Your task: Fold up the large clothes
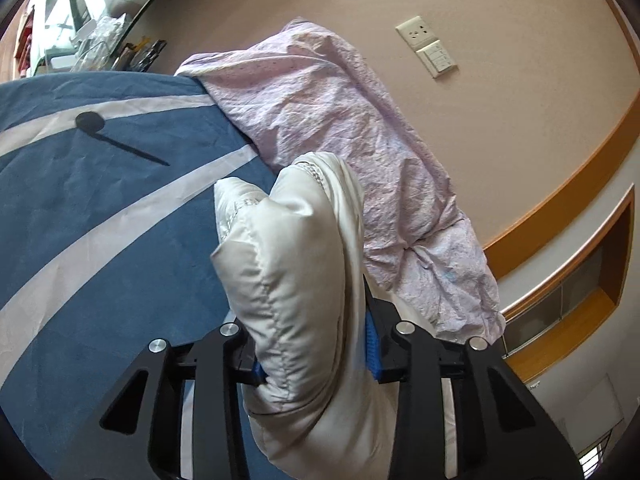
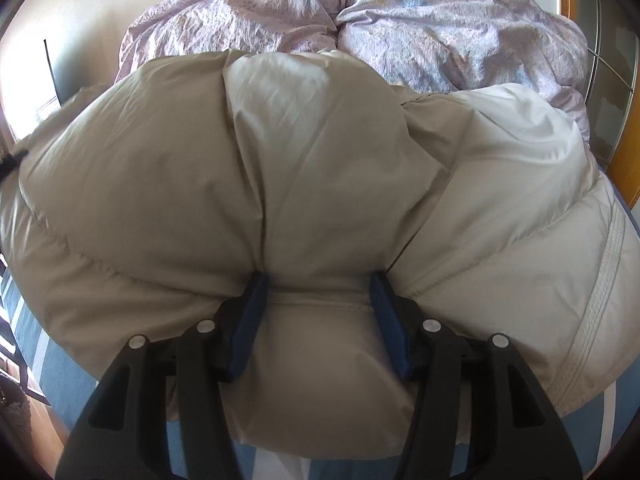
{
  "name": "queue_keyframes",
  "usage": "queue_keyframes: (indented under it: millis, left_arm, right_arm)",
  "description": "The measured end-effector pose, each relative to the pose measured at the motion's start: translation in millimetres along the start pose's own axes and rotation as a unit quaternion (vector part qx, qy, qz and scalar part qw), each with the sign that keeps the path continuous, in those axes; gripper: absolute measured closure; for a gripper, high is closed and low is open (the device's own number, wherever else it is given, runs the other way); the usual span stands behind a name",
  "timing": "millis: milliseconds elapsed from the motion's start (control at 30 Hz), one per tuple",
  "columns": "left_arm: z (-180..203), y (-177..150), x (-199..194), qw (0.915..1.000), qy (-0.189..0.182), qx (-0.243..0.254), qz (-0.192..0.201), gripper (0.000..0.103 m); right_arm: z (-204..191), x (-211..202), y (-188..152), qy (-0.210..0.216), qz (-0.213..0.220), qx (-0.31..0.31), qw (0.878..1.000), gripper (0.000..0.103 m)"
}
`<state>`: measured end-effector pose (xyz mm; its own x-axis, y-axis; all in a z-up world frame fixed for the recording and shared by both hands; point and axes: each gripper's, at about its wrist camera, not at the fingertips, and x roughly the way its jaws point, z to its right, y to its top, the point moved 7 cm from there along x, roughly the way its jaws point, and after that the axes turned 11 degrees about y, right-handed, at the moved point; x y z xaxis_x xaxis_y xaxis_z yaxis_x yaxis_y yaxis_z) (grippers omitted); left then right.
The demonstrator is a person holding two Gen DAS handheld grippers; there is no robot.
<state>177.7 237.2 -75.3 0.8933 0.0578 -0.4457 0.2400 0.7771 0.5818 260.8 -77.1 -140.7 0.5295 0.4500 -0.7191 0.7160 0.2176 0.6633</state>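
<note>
A pale beige puffy down jacket (image 2: 160, 168) lies bulging on the bed and fills most of the right wrist view. My right gripper (image 2: 318, 286) is shut on a thick fold at its near edge, and creases run out from both blue pads (image 2: 248, 320). In the left wrist view another padded part of the jacket (image 1: 280, 264), with a stitched hem, stands up between the fingers. My left gripper (image 1: 314, 344) is shut on it, the blue pads (image 1: 372, 344) pressing in from both sides. The lower part of that fold hangs down behind the black fingers.
A blue bedspread with white stripes (image 1: 100, 240) covers the bed. A crumpled lilac duvet (image 1: 320, 112) (image 2: 440, 28) is heaped just beyond the jacket against a beige wall with a socket and switch plate (image 1: 426, 46). Wooden trim (image 2: 624, 120) runs on the right; cluttered shelves (image 1: 80, 20) stand far left.
</note>
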Motion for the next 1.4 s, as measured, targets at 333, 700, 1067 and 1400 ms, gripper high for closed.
queue_keyframes:
  millis: [333,700,1067,1400]
  left_arm:
    - [86.1,-11.2,-26.8,0.9906,-0.127,0.052,0.007,0.072]
    - [147.6,-45.1,-29.7,0.9767,-0.197,0.082,-0.02,0.072]
    - [185.0,-77.0,-31.0,0.9686,-0.214,0.119,-0.042,0.072]
    - [211.6,-112.6,-24.4,0.9624,-0.223,0.141,-0.066,0.072]
  right_arm:
    - [5.2,0.3,2.9,0.018,0.003,0.021,1.0,0.048]
    - [25.7,-20.0,4.8,0.096,0.039,0.082,0.991,0.048]
    - [106.6,-85.0,9.4,0.104,0.126,0.173,0.971,0.046]
    - [199.6,-108.7,6.3,0.05,0.154,0.253,0.954,0.033]
